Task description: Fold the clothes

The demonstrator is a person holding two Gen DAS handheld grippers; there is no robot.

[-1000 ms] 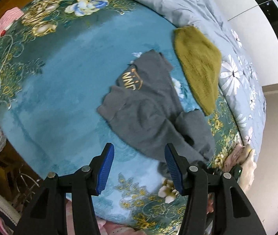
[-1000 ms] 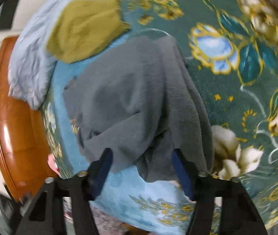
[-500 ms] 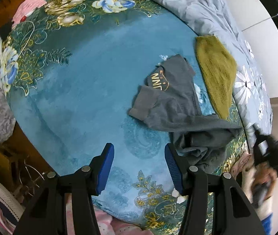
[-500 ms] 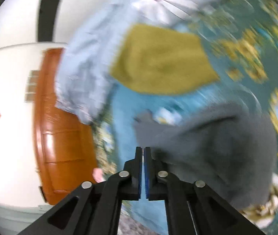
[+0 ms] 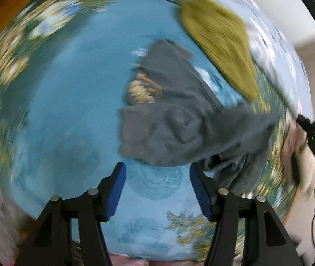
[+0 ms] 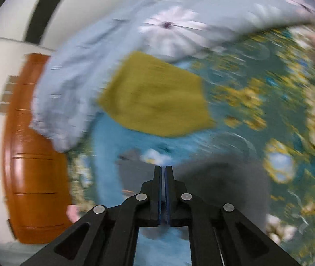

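Observation:
A grey sweatshirt (image 5: 179, 119) with a yellow print lies crumpled on the blue floral bedspread (image 5: 69, 110). One part of it is stretched up and to the right toward the hand-held right gripper (image 5: 312, 133). My left gripper (image 5: 157, 190) is open and empty, just in front of the sweatshirt's near edge. In the right wrist view my right gripper (image 6: 163, 170) is shut, with grey sweatshirt cloth (image 6: 224, 181) around and under it. An olive-green knitted garment (image 5: 219, 44) lies flat beyond the sweatshirt; it also shows in the right wrist view (image 6: 157, 97).
A light blue flowered duvet (image 6: 113, 44) is bunched along the far side of the bed. A brown wooden headboard (image 6: 31, 155) and a white wall stand at the left of the right wrist view. Both views are motion-blurred.
The right gripper shut on the sweatshirt's edge and lifted it, pulling the cloth to the right. The left gripper has come closer to the sweatshirt and stays open.

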